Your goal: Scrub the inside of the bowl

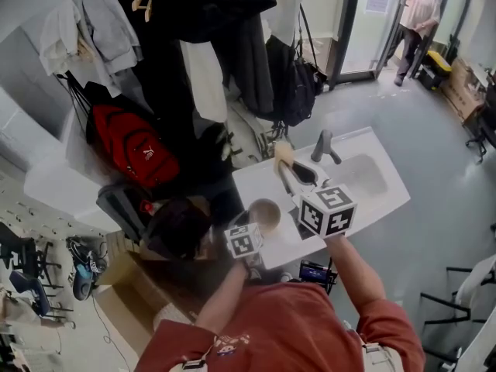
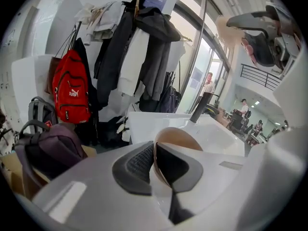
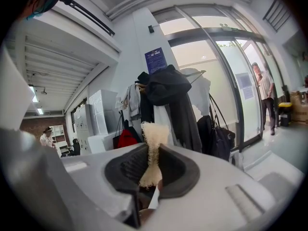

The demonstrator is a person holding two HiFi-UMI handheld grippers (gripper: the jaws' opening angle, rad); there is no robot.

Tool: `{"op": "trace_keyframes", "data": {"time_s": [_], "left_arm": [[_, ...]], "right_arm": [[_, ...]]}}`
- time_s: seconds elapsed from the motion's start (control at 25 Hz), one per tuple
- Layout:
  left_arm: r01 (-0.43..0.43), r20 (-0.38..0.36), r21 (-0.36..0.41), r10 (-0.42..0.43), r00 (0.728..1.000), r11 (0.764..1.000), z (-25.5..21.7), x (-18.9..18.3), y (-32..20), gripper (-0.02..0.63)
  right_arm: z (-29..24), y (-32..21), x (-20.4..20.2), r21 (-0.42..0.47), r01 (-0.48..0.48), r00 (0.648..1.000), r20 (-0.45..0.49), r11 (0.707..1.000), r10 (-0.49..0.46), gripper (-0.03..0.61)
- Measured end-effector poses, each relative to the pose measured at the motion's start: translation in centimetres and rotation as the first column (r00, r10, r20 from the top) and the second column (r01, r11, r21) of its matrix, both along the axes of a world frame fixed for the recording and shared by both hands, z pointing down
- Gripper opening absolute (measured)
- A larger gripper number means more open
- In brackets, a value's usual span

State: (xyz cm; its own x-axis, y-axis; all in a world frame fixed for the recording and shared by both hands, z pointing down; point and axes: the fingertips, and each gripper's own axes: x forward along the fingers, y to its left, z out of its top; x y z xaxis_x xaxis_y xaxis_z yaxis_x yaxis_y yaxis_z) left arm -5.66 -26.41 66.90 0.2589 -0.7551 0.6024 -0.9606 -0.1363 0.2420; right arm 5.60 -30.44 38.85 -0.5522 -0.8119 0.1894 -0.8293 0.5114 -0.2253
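A tan bowl (image 1: 266, 214) sits on the white counter (image 1: 252, 180) left of the sink. My left gripper (image 1: 254, 225) is shut on its near rim; in the left gripper view the pads (image 2: 137, 160) pinch the thin wall of the bowl (image 2: 178, 139), which stands tilted on edge between them. My right gripper (image 1: 285, 165) is held above the counter, up and right of the bowl and apart from it. It is shut on a beige scrub pad (image 1: 283, 152). The right gripper view shows the scrub pad (image 3: 153, 141) squeezed narrow between the jaws (image 3: 153, 165), its frayed top sticking out.
A dark faucet (image 1: 324, 146) and the sink basin (image 1: 363, 175) lie right of the bowl. Coats and bags hang on a rack (image 1: 225, 45) behind the counter, with a red backpack (image 1: 136, 147) and a dark bag (image 1: 177, 227) to the left. A person (image 1: 415, 22) stands at the far doorway.
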Motion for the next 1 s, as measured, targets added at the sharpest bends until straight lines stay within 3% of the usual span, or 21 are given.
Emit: {"op": "trace_keyframes", "data": {"time_s": [0.52,0.68,1.0], "left_arm": [[0.037,-0.042,-0.075,-0.040,0.998,0.996,2.6,-0.9,1.1,0.029],[0.033,-0.040,-0.084,-0.037,0.999,0.996,2.8,-1.0,1.2,0.063],[0.057,-0.022,-0.018,-0.058,0.998,0.998,0.8,-1.5,0.1,0.111]], "right_arm": [[1.6,0.4,-0.7,-0.016,-0.006,1.000,0.009,1.000,0.006,0.049],[1.8,0.4,-0.8,-0.020,-0.006,1.000,0.006,1.000,0.006,0.049],[2.2,0.4,-0.8,-0.030,-0.013,1.000,0.006,0.999,0.013,0.049]]}}
